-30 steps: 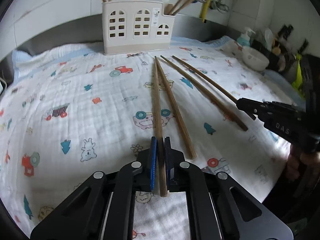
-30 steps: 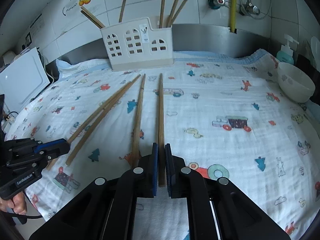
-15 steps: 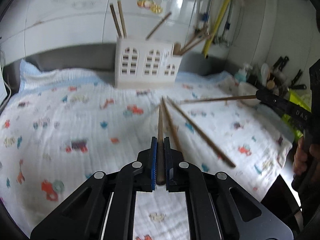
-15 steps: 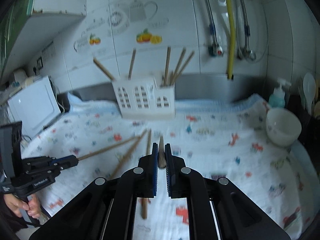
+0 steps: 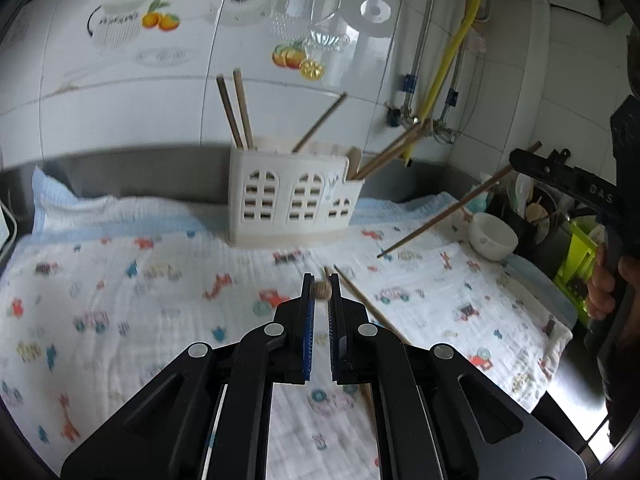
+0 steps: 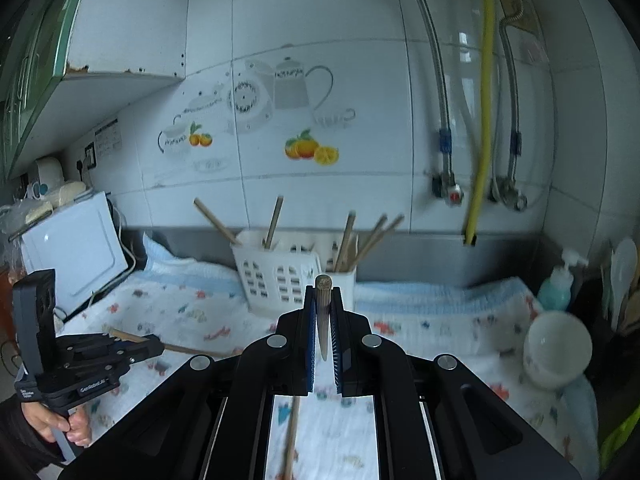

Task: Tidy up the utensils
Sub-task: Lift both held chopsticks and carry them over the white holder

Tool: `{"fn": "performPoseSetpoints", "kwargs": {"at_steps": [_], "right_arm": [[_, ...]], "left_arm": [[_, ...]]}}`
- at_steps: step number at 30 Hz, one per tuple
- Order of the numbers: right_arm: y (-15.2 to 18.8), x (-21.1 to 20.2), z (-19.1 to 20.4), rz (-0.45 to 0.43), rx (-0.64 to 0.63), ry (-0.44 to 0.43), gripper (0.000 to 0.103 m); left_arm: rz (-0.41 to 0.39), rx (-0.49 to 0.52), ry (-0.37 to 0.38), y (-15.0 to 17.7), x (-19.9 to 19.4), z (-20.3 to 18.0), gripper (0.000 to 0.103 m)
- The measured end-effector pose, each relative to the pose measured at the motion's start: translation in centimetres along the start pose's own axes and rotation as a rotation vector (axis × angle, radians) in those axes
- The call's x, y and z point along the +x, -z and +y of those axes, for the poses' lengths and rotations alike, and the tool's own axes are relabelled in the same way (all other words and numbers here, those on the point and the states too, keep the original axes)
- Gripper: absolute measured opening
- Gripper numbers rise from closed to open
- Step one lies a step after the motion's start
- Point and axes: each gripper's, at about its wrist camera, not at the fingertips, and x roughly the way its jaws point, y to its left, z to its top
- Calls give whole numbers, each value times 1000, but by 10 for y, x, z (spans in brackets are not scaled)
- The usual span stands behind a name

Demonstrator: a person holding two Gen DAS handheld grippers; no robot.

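Observation:
My left gripper (image 5: 321, 286) is shut on a wooden chopstick (image 5: 321, 290), seen end-on above the cloth. My right gripper (image 6: 322, 294) is shut on another chopstick (image 6: 323, 312), also end-on. In the left wrist view the right gripper (image 5: 520, 158) holds its chopstick (image 5: 448, 214) slanting down over the cloth. In the right wrist view the left gripper (image 6: 154, 347) shows with its chopstick (image 6: 128, 337). The white utensil holder (image 5: 294, 200) stands at the back with several chopsticks in it; it also shows in the right wrist view (image 6: 294, 276). Loose chopsticks (image 5: 368, 308) lie on the cloth.
A patterned white cloth (image 5: 140, 280) covers the counter. A white bowl (image 5: 493, 236) and a soap bottle (image 6: 558, 286) stand at the right. A white appliance (image 6: 72, 248) stands at the left. Tiled wall and pipes (image 6: 482, 100) are behind.
Both grippers have lifted their chopsticks off the cloth and tipped upward, so each chopstick now points forward. Both have moved closer to the holder.

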Motion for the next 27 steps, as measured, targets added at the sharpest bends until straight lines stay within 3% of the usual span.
{"fn": "performPoseSetpoints", "kwargs": {"at_steps": [12,18,27], "right_arm": [[-71,25,10,-85,-57,-12,7],[-81,51,10,-61,-82,16,7],[-77,94,-2,25,-58,20,7]], "left_arm": [[-28,76,-16,-53,-1,3,5],[-79,137,-27,-82,-9,-6,5],[-225,179,-45,-140,-27,-20,5]]}}
